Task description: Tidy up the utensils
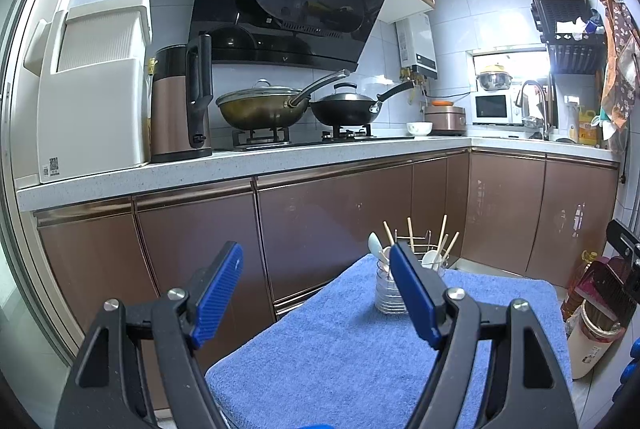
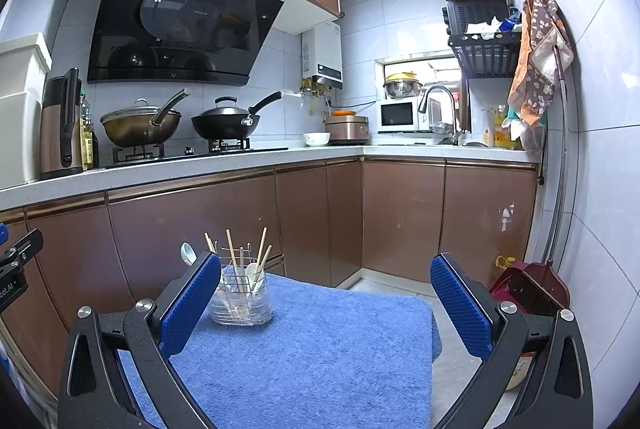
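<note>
Two grippers, left gripper [image 1: 316, 295] and right gripper [image 2: 326, 303], spread empty, utensil holder [image 2: 241, 303] beyond fingertips

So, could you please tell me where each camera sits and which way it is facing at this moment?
Left wrist: sits on the left tool, looking forward over the blue towel to the utensil holder and stove counter; its own two blue fingers show, spread apart.
Right wrist: sits on the right tool, facing the same way; the utensil holder lies left of centre, and a sliver of the left tool shows at the left edge.
Shared: towel, holder, both woks, range hood.
</note>
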`<control>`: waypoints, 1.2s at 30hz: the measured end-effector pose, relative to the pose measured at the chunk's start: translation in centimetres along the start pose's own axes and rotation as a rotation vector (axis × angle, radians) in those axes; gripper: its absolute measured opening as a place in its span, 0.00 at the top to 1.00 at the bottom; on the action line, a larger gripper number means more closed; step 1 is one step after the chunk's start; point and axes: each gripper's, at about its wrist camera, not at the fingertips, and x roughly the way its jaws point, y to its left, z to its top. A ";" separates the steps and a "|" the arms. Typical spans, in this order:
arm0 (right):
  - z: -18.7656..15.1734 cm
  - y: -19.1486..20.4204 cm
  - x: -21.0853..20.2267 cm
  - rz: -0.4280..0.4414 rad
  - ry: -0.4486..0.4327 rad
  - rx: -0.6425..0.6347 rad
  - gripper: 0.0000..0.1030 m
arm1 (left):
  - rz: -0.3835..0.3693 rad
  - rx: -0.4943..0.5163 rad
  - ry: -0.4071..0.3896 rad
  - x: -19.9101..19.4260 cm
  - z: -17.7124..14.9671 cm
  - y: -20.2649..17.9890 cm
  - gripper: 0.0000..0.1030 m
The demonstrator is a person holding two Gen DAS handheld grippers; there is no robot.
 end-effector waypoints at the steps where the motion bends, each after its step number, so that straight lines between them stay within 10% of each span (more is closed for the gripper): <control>1: 0.0 0.1 0.0 0.000 0.001 -0.002 0.00 | 0.001 0.000 0.001 0.0 0.0 0.0 0.28; 36: -0.1 0.7 -0.3 -0.016 -0.005 -0.034 0.00 | 0.014 -0.017 0.002 0.3 -0.7 0.6 0.28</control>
